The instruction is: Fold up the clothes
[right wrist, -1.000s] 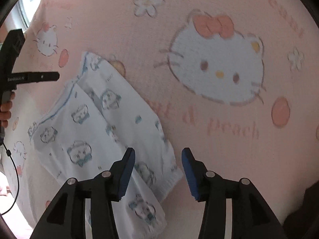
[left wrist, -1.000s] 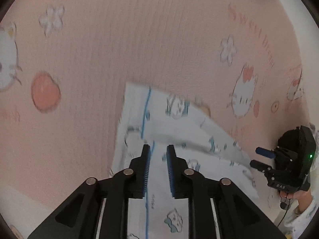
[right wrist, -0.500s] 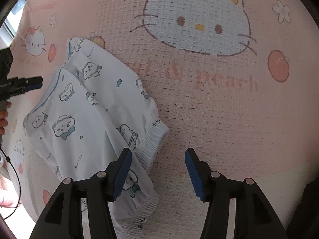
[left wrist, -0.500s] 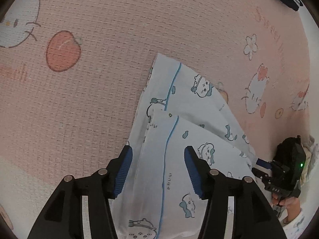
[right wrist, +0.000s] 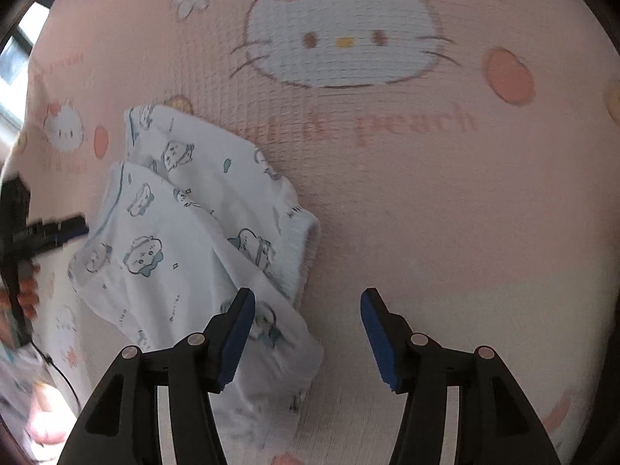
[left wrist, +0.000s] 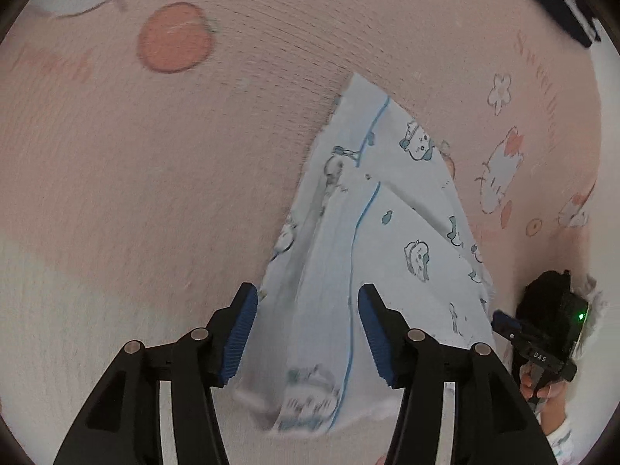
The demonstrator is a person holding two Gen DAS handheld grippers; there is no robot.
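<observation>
My left gripper hangs wide over the folded pants; my right gripper, still widening, holds nothing, the pants at ten o'clock on the pink blanket.

One pale blue printed garment, folded into two overlapping layers, with two elastic cuffs visible in the right wrist view. One pink blanket beneath it. Two grippers: the left gripper and the right gripper, each with two blue-padded fingers. One dark object at the blanket's far edge.
</observation>
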